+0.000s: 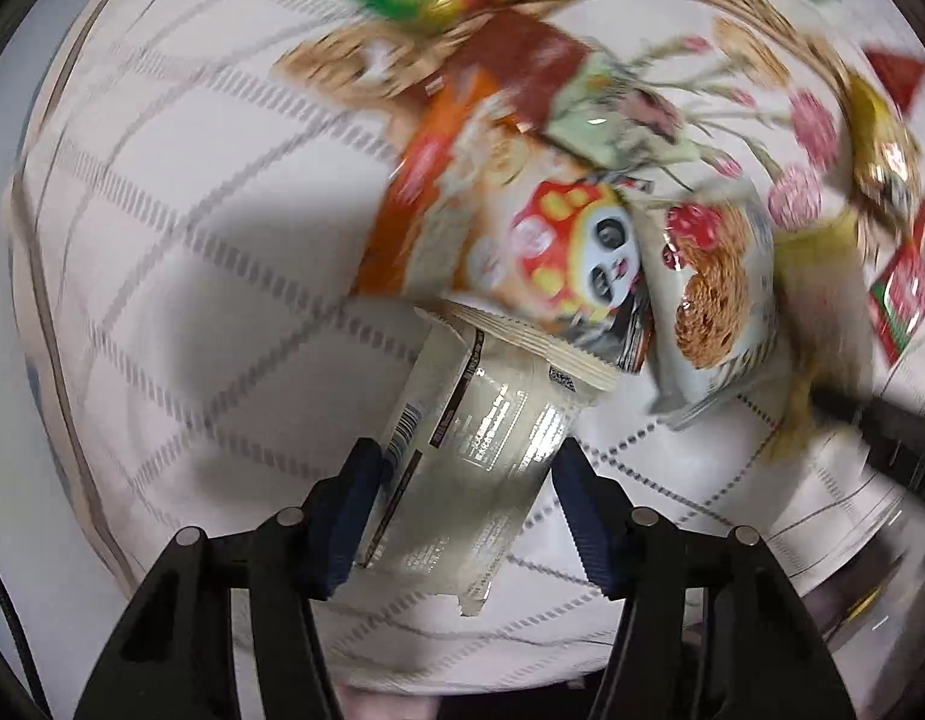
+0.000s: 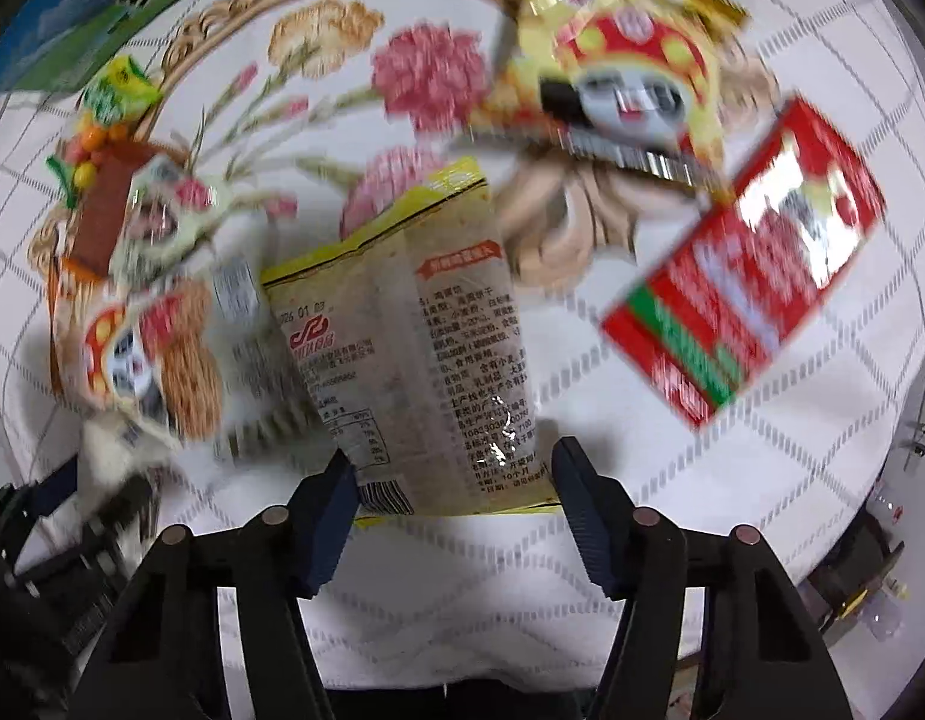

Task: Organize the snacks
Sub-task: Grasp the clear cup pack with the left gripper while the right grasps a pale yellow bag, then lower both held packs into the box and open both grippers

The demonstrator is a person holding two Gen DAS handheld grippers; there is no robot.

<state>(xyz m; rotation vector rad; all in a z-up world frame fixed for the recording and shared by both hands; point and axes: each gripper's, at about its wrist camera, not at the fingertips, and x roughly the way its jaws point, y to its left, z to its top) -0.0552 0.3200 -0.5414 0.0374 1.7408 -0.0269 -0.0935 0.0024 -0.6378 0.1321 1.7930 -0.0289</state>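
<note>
Straddling a glossy, pale, rectangular snack packet (image 1: 480, 450) on the quilted white tablecloth (image 1: 180, 300), the left gripper (image 1: 468, 510) has ribbed blue pads that seem to touch its sides.

The right gripper (image 2: 456, 504) brackets a crinkled yellow-edged pouch (image 2: 414, 360), probably pinching it, near the table's front edge.

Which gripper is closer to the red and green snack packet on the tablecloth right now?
Right. The right gripper straddles the yellow packet just beside the red and green snack packet; the left gripper is across the pile at a pale packet.
</note>
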